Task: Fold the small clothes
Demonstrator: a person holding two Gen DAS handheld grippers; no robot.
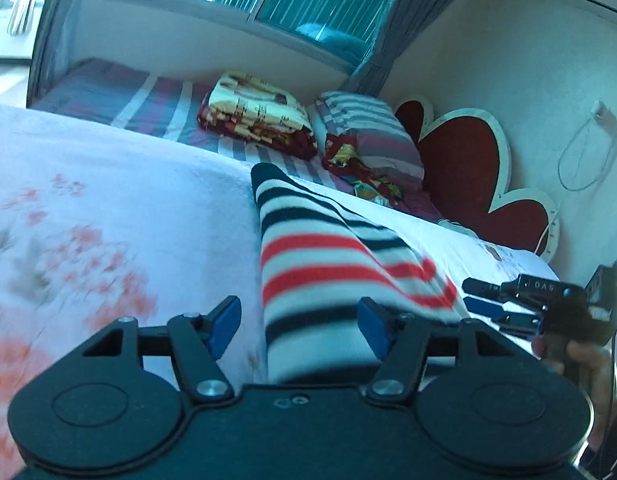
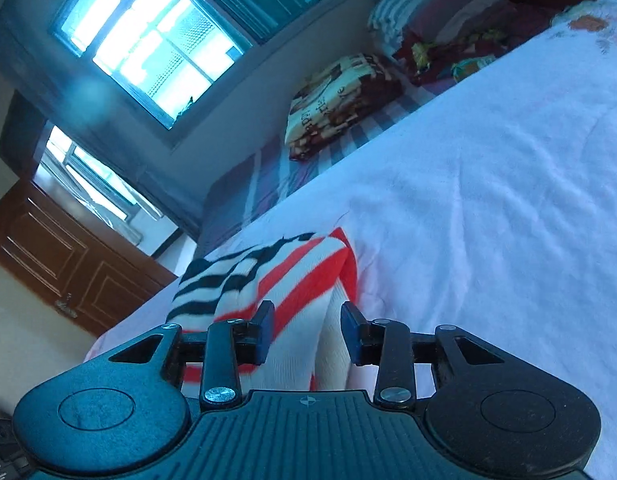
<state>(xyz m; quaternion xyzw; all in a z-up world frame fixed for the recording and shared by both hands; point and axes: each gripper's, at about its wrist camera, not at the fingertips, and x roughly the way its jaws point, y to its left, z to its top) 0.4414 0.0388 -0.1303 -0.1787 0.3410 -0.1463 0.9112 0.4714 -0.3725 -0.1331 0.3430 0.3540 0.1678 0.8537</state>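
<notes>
The left gripper [image 1: 298,326] has its blue-padded fingers [image 1: 224,326] spread wide apart. The right gripper [image 2: 308,332] is also spread, tilted sideways, and held in a bare hand [image 1: 584,364] at the left view's right edge.

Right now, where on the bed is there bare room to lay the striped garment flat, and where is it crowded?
The pink blanket lies bare left of the striped garment, up to the striped sheet. In the right wrist view it is also bare right of the garment. Crowded: the far end, where the folded printed blanket and pillows sit by the headboard.
</notes>
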